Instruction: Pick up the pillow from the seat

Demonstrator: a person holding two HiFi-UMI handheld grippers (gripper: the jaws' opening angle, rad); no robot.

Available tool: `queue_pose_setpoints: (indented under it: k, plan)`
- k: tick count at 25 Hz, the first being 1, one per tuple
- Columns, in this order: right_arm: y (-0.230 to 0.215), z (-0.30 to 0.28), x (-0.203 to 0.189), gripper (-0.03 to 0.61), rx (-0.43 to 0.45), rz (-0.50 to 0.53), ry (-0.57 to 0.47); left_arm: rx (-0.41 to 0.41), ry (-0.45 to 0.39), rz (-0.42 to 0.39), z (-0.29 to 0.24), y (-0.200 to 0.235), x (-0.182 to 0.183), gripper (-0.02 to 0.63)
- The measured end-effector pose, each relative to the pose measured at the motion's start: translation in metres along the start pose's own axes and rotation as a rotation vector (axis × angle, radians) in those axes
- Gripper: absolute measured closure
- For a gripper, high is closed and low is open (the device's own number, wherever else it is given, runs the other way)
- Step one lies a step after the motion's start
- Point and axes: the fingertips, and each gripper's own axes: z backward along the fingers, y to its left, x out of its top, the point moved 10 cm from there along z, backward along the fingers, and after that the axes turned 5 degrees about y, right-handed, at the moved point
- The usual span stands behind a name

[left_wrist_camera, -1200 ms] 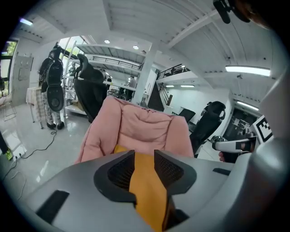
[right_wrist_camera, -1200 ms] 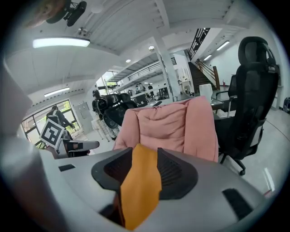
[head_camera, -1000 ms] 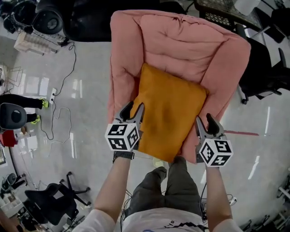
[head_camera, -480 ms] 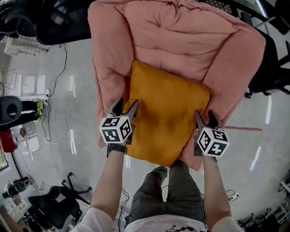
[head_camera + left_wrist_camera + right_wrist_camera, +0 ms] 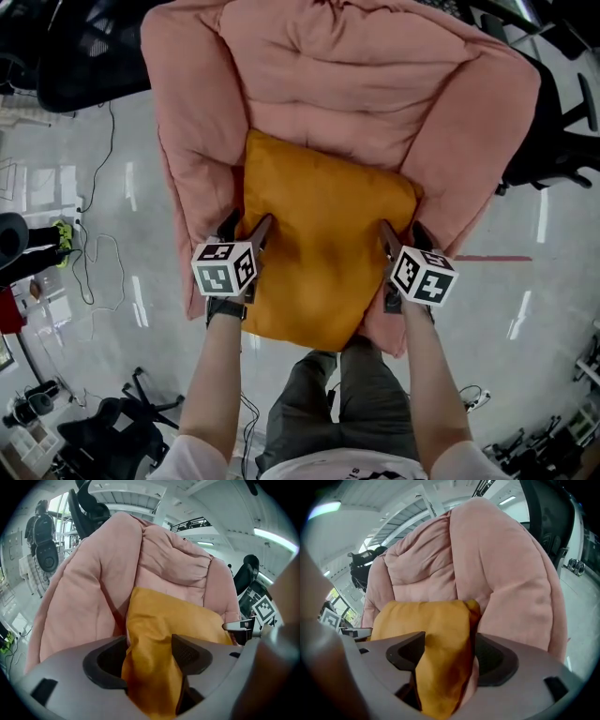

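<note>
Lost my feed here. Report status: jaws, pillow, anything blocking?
Left gripper and right gripper: jaws opening, pillow edge between each pair. Pillow lying on chair seat. Nothing blocking.

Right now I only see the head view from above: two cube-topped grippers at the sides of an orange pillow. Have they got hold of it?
Observer: Not clamped. The left gripper view shows the left gripper with its jaws opening and the pillow edge bunched between them.
Operator: And the other side?
Observer: The right gripper view shows the right gripper the same way: jaws opening, a fold of pillow standing between them, close against the padded arm of the pink chair.
</note>
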Motion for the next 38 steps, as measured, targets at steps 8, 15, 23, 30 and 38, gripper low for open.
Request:
queue_pose_setpoints:
  k: [8,15,23,30,38]
  plan:
    - [-0.012,-0.016,0.007,0.320,0.107,-0.012,0.086,-0.041,0.009,0.019,-0.018,-0.007,-0.004,0.381]
    - [-0.005,-0.009,0.002,0.445,0.139,-0.017,0.078,0.012,0.055,-0.098,-0.011,-0.020,-0.006,0.540]
    - [0.006,0.026,-0.005,0.501,0.143,0.046,-0.001,0.020,0.007,-0.125,0.027,-0.036,-0.007,0.574]
    - [0.028,0.088,-0.018,0.512,0.149,0.106,-0.096,0.039,-0.098,-0.095,0.090,-0.051,-0.019,0.574]
    - [0.071,0.177,-0.017,0.520,0.158,0.202,-0.243,0.069,-0.252,-0.067,0.180,-0.066,-0.023,0.583]
